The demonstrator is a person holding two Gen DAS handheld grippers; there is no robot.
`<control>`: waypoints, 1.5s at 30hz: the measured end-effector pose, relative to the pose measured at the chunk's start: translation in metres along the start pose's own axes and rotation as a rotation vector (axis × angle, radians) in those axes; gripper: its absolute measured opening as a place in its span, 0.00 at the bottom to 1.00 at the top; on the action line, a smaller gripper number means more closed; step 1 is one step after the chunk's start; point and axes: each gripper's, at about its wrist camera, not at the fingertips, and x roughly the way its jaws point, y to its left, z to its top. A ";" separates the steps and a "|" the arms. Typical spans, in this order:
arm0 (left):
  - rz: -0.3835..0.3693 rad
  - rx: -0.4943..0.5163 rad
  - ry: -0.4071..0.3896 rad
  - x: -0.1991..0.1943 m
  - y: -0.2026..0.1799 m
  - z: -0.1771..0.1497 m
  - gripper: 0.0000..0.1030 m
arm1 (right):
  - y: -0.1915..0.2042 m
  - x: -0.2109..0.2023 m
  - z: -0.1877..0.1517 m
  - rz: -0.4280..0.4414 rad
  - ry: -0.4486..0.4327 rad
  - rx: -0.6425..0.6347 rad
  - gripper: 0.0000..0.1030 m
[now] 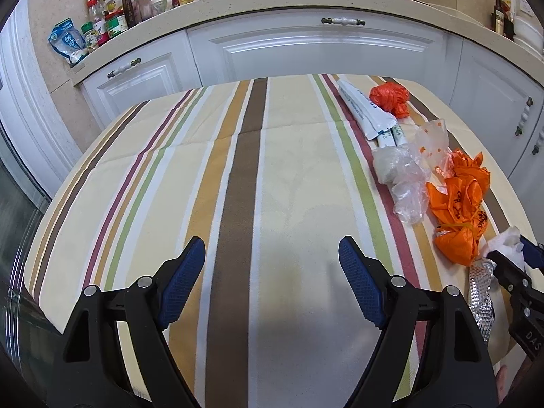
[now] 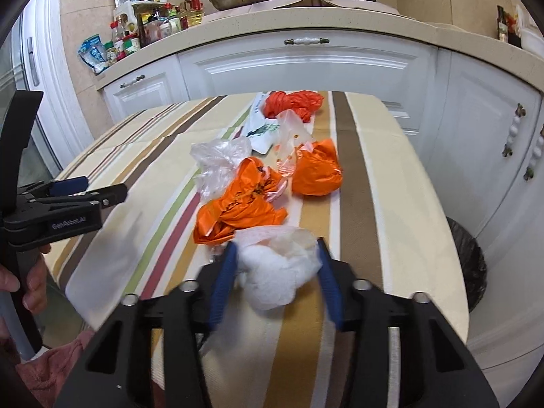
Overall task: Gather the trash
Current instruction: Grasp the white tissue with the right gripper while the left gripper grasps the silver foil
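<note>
Trash lies on the right side of the striped tablecloth (image 1: 272, 176): crumpled orange bags (image 1: 457, 204), a clear plastic bag (image 1: 403, 176), a dotted clear wrapper (image 1: 433, 139), white sachets (image 1: 367, 112), a red-orange bag (image 1: 391, 97) and a piece of silver foil (image 1: 481, 295). My left gripper (image 1: 272, 261) is open and empty above the bare cloth. My right gripper (image 2: 277, 255) is closed around a white crumpled wad in thin plastic (image 2: 275, 272), just in front of the orange bags (image 2: 244, 204). The wad (image 1: 506, 241) also shows in the left wrist view.
A bin lined with a black bag (image 2: 471, 265) stands on the floor right of the table. White cabinets (image 1: 323, 51) and a counter with bottles and jars (image 1: 115, 17) are behind. The left gripper (image 2: 68, 197) shows at the left of the right wrist view.
</note>
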 end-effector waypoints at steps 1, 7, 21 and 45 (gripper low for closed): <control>-0.005 0.005 -0.001 -0.001 -0.003 0.000 0.77 | 0.001 -0.001 0.000 0.002 -0.002 -0.006 0.34; -0.034 0.030 -0.005 -0.007 -0.021 -0.002 0.77 | 0.004 -0.009 0.000 -0.022 -0.027 -0.028 0.27; -0.140 0.124 -0.001 -0.023 -0.090 -0.008 0.77 | -0.045 -0.040 -0.016 -0.127 -0.085 0.057 0.26; -0.227 0.171 0.074 -0.027 -0.120 -0.035 0.54 | -0.055 -0.055 -0.028 -0.125 -0.119 0.088 0.26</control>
